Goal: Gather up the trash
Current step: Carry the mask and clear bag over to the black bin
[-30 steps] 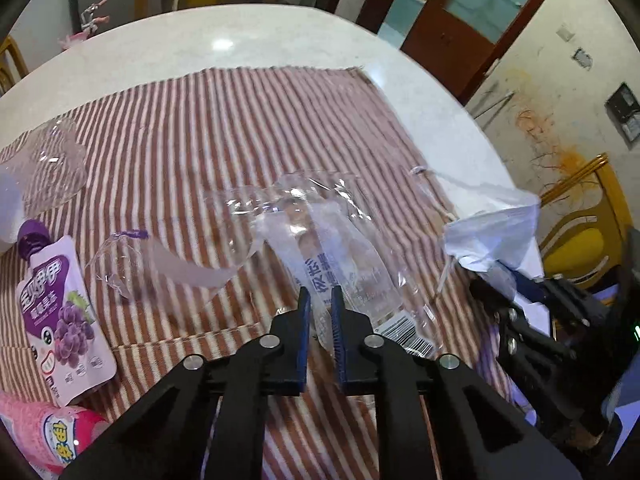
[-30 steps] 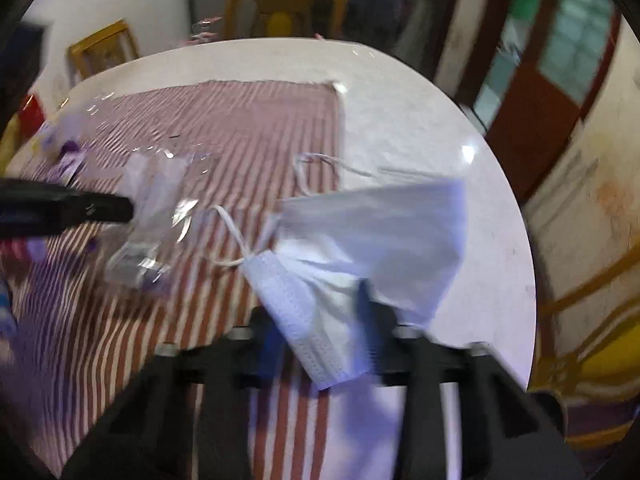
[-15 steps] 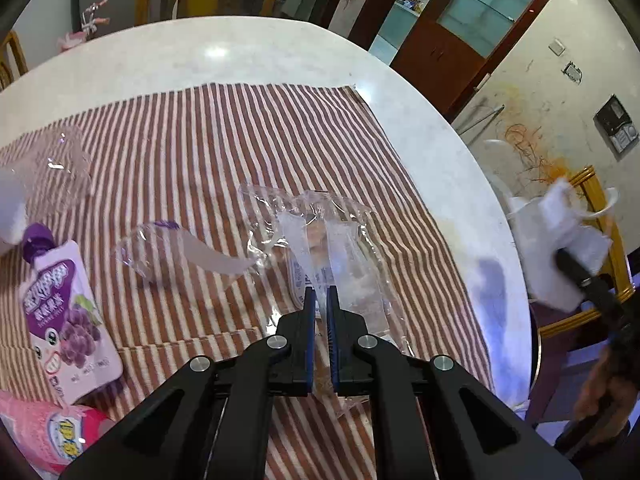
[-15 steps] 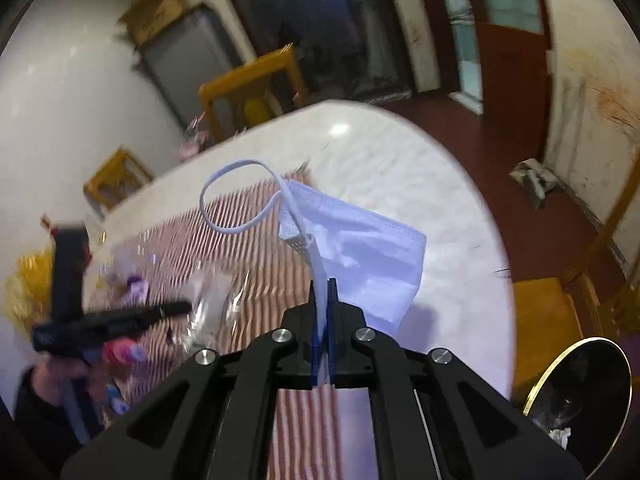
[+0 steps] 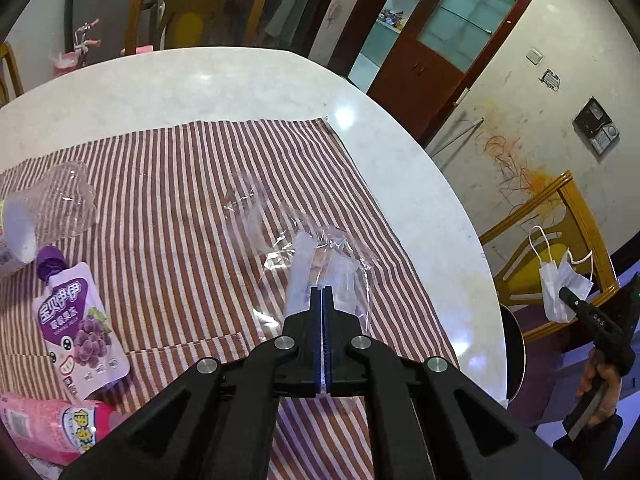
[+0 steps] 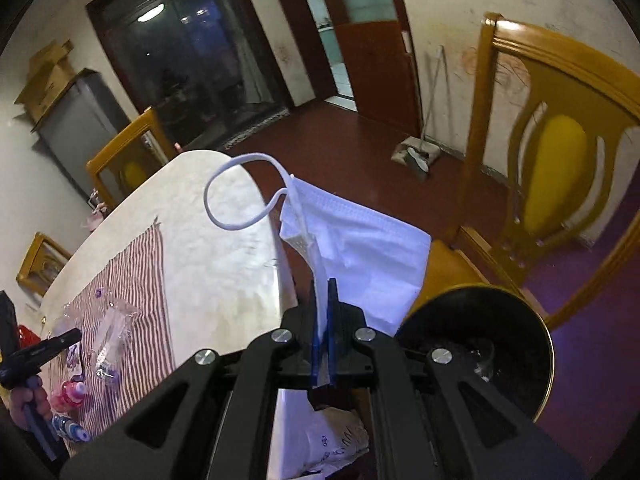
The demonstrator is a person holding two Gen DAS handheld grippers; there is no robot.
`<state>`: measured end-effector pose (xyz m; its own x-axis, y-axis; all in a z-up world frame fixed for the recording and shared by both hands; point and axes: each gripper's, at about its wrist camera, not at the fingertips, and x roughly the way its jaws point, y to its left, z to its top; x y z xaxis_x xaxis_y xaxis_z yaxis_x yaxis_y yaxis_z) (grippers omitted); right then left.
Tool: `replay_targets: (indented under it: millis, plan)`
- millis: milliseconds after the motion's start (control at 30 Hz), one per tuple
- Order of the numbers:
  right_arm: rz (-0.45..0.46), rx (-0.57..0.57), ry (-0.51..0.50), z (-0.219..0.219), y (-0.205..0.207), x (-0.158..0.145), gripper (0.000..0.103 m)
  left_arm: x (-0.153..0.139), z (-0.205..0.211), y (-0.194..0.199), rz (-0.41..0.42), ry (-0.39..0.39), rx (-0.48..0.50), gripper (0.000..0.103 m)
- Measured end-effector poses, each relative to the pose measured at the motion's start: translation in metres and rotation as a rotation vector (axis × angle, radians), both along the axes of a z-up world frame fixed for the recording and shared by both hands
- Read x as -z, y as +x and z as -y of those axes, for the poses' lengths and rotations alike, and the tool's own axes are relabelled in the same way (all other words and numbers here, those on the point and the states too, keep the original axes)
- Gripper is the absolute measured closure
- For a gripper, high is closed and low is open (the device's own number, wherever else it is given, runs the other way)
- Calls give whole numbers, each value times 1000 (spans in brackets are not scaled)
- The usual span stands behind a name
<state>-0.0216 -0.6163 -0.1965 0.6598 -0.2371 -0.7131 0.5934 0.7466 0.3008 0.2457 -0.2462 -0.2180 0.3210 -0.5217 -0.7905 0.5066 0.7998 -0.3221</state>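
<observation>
Fingers first: our left gripper (image 5: 322, 292) is clenched on the near edge of a clear plastic wrapper (image 5: 320, 256), whose crinkled film trails away from the tips over the striped cloth (image 5: 180, 184). From this view we cannot be sure how much of the far end rests on the cloth, since the film is nearly see-through. Our right gripper (image 6: 322, 284) is clamped on a white face mask (image 6: 360, 248), pinching it by one edge so that the pleated body hangs to the right of the tips and one ear loop (image 6: 236, 192) curls up and to the left. In the left wrist view the mask dangles from those tips beyond the table edge, in front of a yellow wooden chair (image 5: 560, 216).

Further out, the cloth covers the near part of a round marble table (image 5: 240, 80). On the cloth to our left lie a purple grape drink pouch (image 5: 76, 320), a crushed clear plastic bottle (image 5: 60, 200) beyond it, and a pink packet (image 5: 44, 420) at the near edge. Below and right of the mask, a round black bin with a gold rim (image 6: 480, 348) stands on the floor beside the table. A white plastic bag with blue print (image 6: 332, 436) shows just under our right gripper.
</observation>
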Motion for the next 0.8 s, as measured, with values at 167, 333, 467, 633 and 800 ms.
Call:
replay_targets:
  millis: [167, 333, 467, 633, 800]
  plan:
    - [6, -20, 13, -4, 3, 3, 99, 6, -4, -2, 1, 61, -14, 89]
    - [4, -41, 18, -5, 10, 0, 99, 18, -11, 0, -57, 17, -13, 34]
    - [4, -58, 26, -7, 14, 0, 99, 35, 3, 0, -82, 84, 18, 27]
    - [-2, -67, 28, -8, 16, 1, 99, 51, 17, -7, -128, 71, 73, 28]
    - [-2, -76, 32, -10, 18, 1, 99, 53, 28, -13, -105, 109, 114, 75]
